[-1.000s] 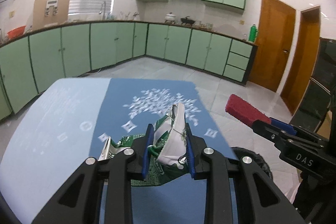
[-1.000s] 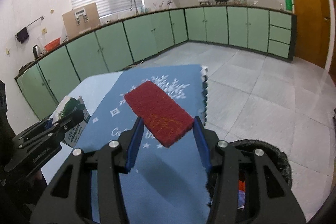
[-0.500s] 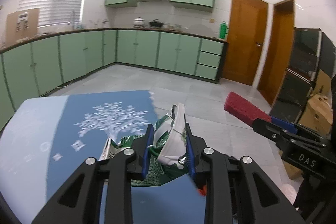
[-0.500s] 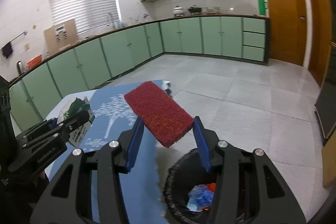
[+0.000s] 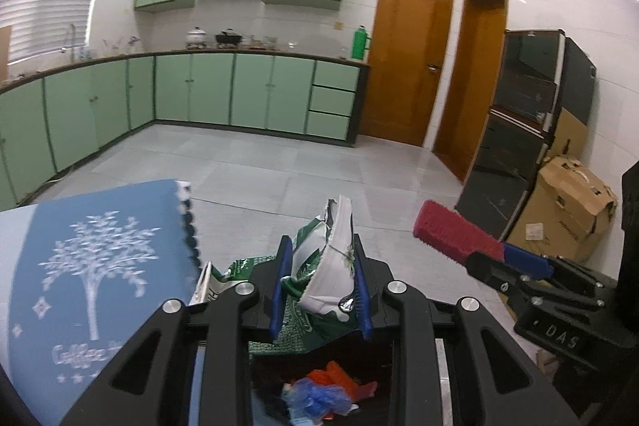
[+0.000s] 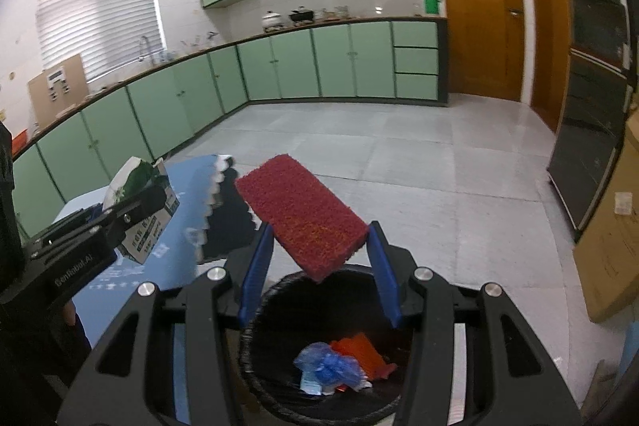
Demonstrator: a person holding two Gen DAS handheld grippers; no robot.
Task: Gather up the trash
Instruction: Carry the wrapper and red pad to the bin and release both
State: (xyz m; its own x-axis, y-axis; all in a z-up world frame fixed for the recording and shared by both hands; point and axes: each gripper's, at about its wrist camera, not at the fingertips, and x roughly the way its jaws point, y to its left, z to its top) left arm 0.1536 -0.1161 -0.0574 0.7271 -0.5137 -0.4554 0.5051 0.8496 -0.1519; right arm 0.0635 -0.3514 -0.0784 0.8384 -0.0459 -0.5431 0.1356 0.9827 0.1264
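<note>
Swinging off the counter (image 5: 24,266), my left hand-held gripper (image 5: 319,286) pinches the wrapper (image 5: 327,266), my right (image 6: 315,266) the red sponge (image 6: 299,214), now above the bin (image 6: 255,326) at frame bottom: ready to drop.

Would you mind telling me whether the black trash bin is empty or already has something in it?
Not empty. The right wrist view shows the trash bin holding a crumpled blue bag and an orange scrap at its bottom.

The lower part of the green-and-white wrapper (image 5: 323,266) is hidden behind the left gripper's (image 5: 321,284) frame. The black bin's (image 6: 255,342) near rim is cut off by the bottom edge. The small items on the far counter (image 5: 255,52) cannot be identified.
</note>
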